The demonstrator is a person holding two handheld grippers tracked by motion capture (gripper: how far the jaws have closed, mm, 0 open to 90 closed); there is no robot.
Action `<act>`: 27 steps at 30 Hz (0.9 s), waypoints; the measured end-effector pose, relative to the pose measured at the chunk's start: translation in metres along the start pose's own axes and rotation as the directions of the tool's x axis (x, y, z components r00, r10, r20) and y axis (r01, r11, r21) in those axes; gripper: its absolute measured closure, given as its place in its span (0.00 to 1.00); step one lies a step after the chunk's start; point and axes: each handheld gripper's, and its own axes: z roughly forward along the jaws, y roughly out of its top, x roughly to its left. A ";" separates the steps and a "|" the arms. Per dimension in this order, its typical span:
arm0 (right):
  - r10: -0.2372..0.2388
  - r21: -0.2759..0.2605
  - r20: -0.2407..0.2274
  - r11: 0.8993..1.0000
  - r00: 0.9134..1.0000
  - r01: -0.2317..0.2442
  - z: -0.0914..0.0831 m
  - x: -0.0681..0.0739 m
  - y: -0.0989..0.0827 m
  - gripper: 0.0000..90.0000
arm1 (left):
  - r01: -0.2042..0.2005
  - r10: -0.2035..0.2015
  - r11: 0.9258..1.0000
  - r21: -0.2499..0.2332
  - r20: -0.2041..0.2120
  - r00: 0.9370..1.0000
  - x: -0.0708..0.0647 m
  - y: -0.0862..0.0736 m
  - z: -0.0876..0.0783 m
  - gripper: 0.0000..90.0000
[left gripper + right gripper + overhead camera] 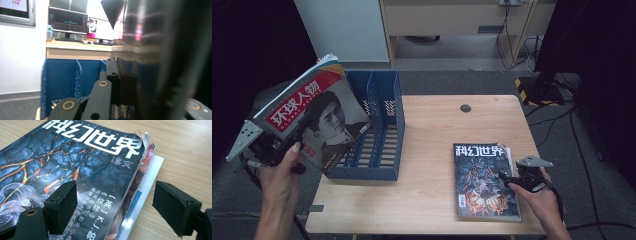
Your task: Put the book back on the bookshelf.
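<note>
Left tool (287,145) grips a magazine (319,117) beside the blue rack (384,125); right tool (112,207) open, apparently hovering over stacked magazines (75,170).

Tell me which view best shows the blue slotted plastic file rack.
The high view: the blue slotted plastic file rack shows whole, dividers included. The left gripper view shows its blue dividers close up, partly blocked. The right gripper view looks elsewhere.
</note>
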 end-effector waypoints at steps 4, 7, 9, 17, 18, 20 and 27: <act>-0.002 0.001 0.003 1.000 1.000 0.002 0.000 0.001 0.000 0.22 | -0.021 0.021 1.000 0.011 -0.019 1.000 0.004 0.003 -0.009 0.96; -0.004 0.007 -0.001 1.000 1.000 0.004 0.000 0.002 0.000 0.22 | -0.018 0.019 1.000 0.006 -0.026 0.999 0.007 0.005 -0.013 0.96; -0.006 0.008 0.001 1.000 1.000 0.006 0.001 0.003 0.000 0.22 | -0.019 0.020 1.000 0.008 -0.035 0.999 0.010 0.008 -0.016 0.96; -0.006 0.012 0.000 1.000 1.000 0.006 0.001 0.001 0.000 0.22 | -0.018 0.019 1.000 0.008 -0.091 0.996 0.028 0.010 -0.029 0.96; -0.002 0.010 0.003 1.000 1.000 0.002 0.001 0.002 0.000 0.22 | -0.019 0.020 1.000 0.009 -0.103 0.994 0.033 0.009 -0.032 0.96; -0.002 0.008 0.002 1.000 1.000 0.002 0.000 0.001 0.000 0.22 | -0.022 0.024 1.000 0.012 -0.113 0.993 0.037 0.008 -0.034 0.96; 0.009 0.007 0.010 1.000 1.000 -0.009 0.000 -0.002 -0.001 0.22 | -0.024 0.027 0.999 0.021 -0.149 0.988 0.049 0.005 -0.032 0.96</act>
